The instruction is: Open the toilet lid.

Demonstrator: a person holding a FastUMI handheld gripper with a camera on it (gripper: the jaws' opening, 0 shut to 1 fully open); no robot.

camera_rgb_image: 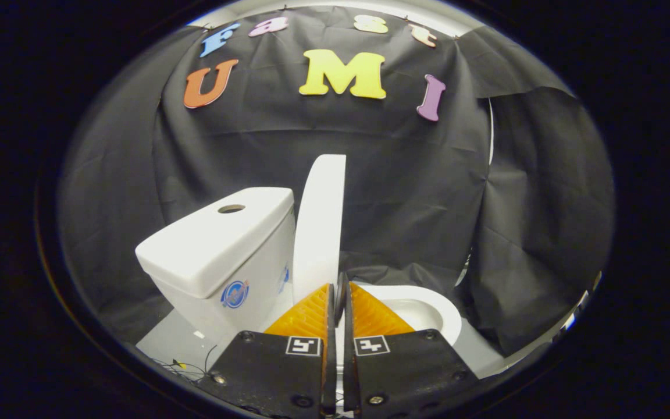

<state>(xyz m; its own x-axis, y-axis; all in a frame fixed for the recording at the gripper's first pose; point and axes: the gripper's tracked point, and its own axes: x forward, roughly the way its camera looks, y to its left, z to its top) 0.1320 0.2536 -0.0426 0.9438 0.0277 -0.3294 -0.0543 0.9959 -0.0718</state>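
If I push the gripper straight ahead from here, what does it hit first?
Most likely the raised toilet lid. The gripper has its fingers nearly closed together at the lid's lower edge, seemingly pinching it, so contact looks immediate. Depth is hard to judge; the bowl sits just beyond, off to one side.

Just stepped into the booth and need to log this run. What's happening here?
A person is working a handheld gripper on a small white toilet. The lid stands raised, nearly upright, next to the tank, and the bowl lies open beyond the fingers. The fingers are nearly closed, a thin edge of the lid seemingly pinched between them at its lower end. The opening looks essentially done.
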